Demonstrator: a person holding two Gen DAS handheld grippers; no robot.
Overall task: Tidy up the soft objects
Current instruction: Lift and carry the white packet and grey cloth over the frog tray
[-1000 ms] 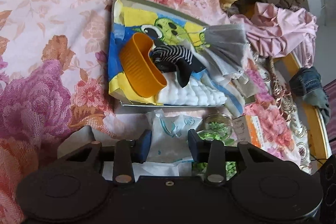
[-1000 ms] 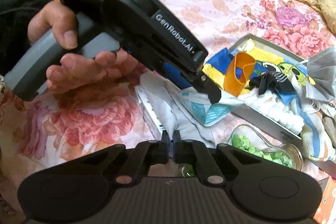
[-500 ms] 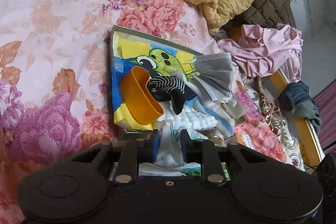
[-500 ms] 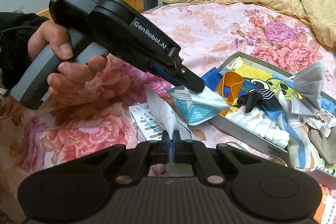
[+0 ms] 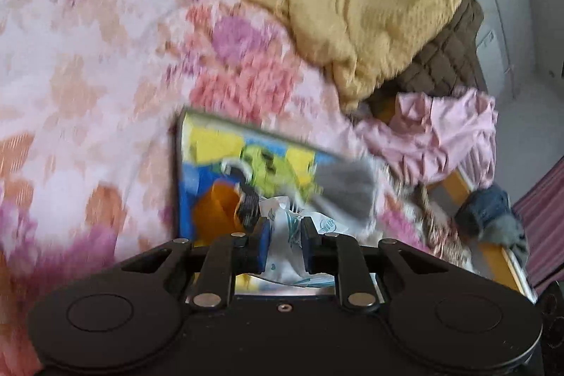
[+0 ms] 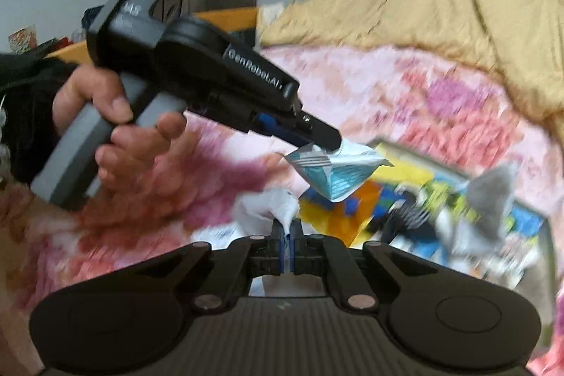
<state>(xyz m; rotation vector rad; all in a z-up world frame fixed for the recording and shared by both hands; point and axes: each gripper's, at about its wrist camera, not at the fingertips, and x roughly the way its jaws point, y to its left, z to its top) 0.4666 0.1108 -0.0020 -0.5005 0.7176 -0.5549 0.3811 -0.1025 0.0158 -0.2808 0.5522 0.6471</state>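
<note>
Two grippers share one load: left gripper is clenched on a crinkly teal-and-white packet, and right gripper is pinched tight on white tissue-like stuff, prob. part of the same item, though blur makes that unsure. Packet hangs in the air just over the near edge of the tray w/ the cartoon towel, orange cup and grey mask, all on the floral bed. Step: carrying it to the tray. Next: lower over a free patch, then let go w/ both.
</note>
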